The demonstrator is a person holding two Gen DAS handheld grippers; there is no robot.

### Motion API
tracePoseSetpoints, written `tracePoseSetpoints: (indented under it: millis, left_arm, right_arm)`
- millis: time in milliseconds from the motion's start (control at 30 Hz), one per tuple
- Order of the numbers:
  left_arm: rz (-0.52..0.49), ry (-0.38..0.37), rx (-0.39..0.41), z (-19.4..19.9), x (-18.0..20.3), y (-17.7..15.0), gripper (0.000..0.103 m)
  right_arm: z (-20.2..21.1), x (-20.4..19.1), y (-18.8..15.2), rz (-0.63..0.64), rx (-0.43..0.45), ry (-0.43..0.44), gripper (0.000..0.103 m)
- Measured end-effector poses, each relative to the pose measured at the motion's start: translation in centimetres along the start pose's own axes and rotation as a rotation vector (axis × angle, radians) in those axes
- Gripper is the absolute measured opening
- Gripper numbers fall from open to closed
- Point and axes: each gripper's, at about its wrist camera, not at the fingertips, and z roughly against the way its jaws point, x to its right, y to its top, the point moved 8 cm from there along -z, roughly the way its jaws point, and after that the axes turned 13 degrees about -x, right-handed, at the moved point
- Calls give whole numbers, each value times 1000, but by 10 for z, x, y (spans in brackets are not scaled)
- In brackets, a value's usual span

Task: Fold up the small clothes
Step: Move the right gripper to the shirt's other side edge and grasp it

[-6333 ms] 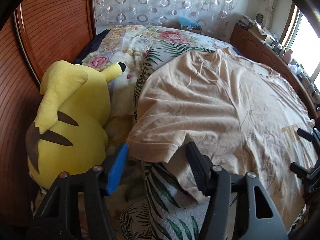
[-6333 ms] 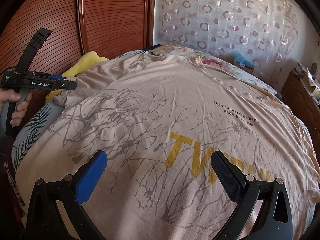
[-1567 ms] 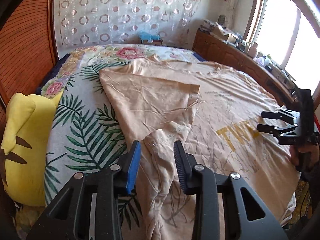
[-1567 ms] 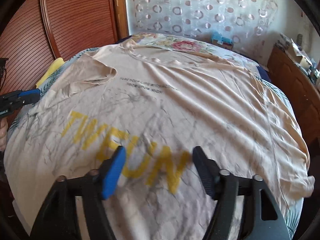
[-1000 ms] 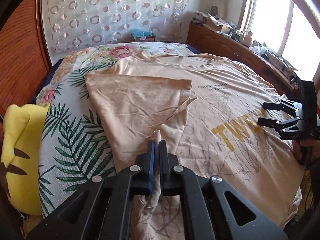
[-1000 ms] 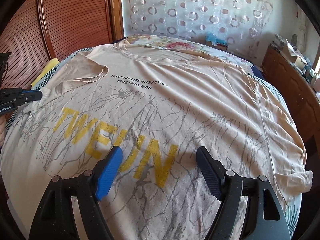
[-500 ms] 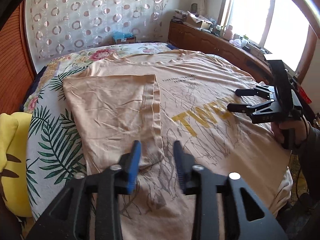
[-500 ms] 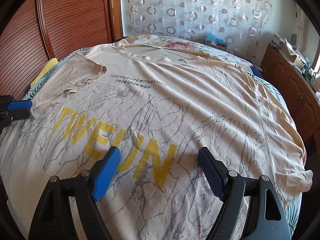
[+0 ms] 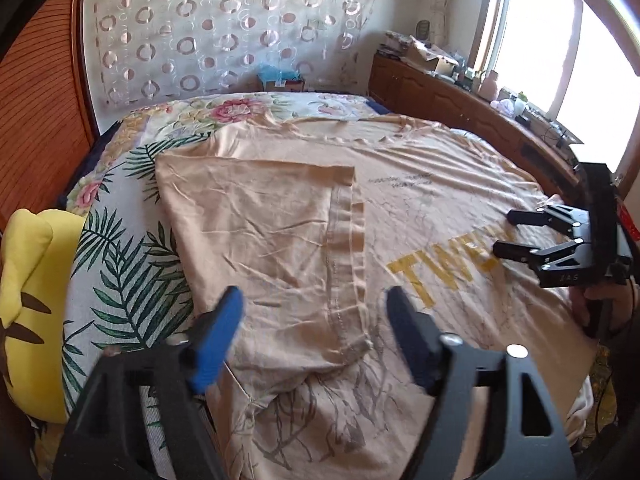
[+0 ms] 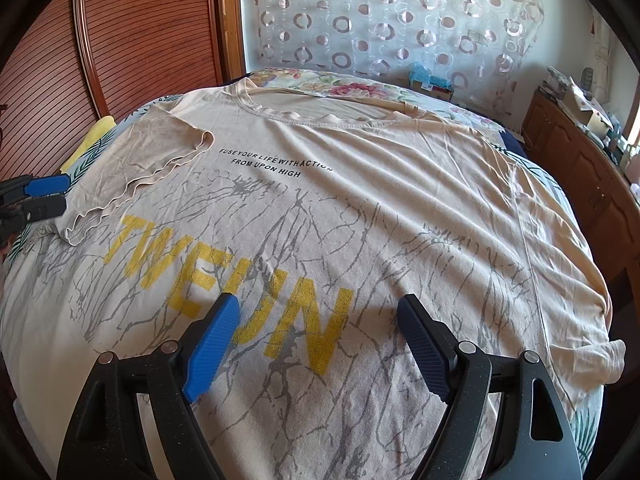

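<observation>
The beige cotton T-shirt with yellow "TWEUN" lettering and grey crack print (image 10: 360,208) lies spread face up across the floral, palm-leaf bedspread (image 9: 120,264), its neckline toward 12 o'clock in the right wrist view. Its sleeve (image 9: 272,232) is now folded flat onto the chest, hem edge running from 12 to 6 o'clock beside the small black text; half a second ago the fold was just settling, and a second ago that cloth was pinched.

The left gripper (image 9: 314,320) has let go: its blue and black fingers stand much wider apart than half a second ago, empty, above the sleeve's lower corner. The right gripper (image 10: 318,328) is also spread wide and empty, hovering over the yellow letters as before, barely shifted.

A yellow plush toy with brown stripes (image 9: 24,280) sits at 9 o'clock in the left wrist view, beside the bedspread.
</observation>
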Motion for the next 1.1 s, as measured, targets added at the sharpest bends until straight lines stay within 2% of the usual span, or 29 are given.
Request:
tracePoseSetpoints:
  millis: [100, 300, 400, 467, 600, 667, 833, 1100]
  left_arm:
    - [-1, 22, -45, -15, -2, -3, 81]
    - [-3, 48, -59, -23, -3, -3, 81]
    - [-37, 66, -74, -27, 2, -5, 89]
    - [-77, 106, -86, -30, 7, -6, 91]
    - [-73, 92, -89, -29, 6, -6, 91]
    - [-74, 93, -88, -28, 4, -6, 91]
    - [-73, 92, -89, -29, 6, -6, 91]
    - [-73, 92, -89, -29, 6, -6, 91]
  right_arm:
    - [0, 0, 0, 0, 0, 1, 83]
    - [0, 0, 0, 0, 0, 0, 83]
    - [0, 0, 0, 0, 0, 0, 83]
    - [0, 0, 0, 0, 1, -2, 83]
    - [1, 8, 1, -23, 10, 3, 83]
    - [10, 17, 2, -51, 48, 27, 83]
    - [36, 70, -2, -130, 97, -17, 83]
    - [59, 214, -23, -375, 110, -105, 83]
